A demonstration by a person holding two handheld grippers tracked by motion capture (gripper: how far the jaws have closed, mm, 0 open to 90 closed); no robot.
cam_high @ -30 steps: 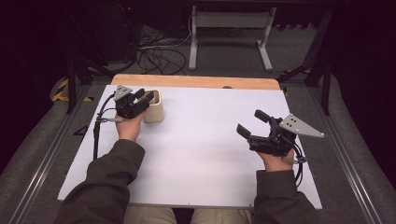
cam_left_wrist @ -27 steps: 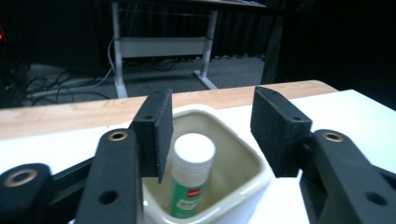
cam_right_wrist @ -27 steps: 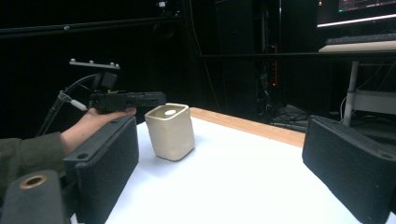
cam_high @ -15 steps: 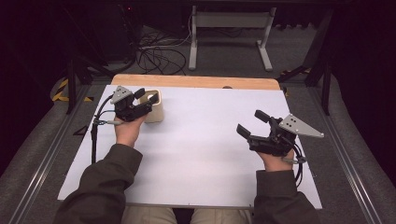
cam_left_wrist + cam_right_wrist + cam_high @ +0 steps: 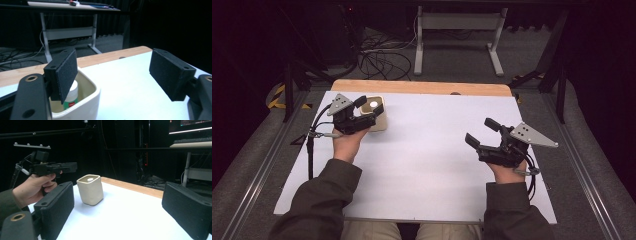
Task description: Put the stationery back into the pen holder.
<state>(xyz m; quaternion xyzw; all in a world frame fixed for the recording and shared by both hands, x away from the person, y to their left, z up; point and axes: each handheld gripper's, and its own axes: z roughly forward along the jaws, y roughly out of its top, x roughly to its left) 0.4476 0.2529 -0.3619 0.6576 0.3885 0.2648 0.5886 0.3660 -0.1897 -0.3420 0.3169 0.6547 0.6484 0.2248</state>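
Cream cup (image 5: 377, 114) at table's far-left holds a white-capped bottle (image 5: 71, 94), label half hidden by cup wall. Left gripper (image 5: 368, 107) just beside cup, jaws just been opening, nothing between. Right gripper (image 5: 479, 132) well apart, jaws wide, empty.

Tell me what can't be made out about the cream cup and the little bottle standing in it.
- Bottle, left gripper view: its white cap and top are covered by the left gripper's near pad; the lower part sits behind the cup wall.
- Bottle label: the green and red print is too small and cut off to read.
- High view: the bottle's white cap shows inside the cup; the body is hidden.
- Right gripper view: the cup's far side is turned away.
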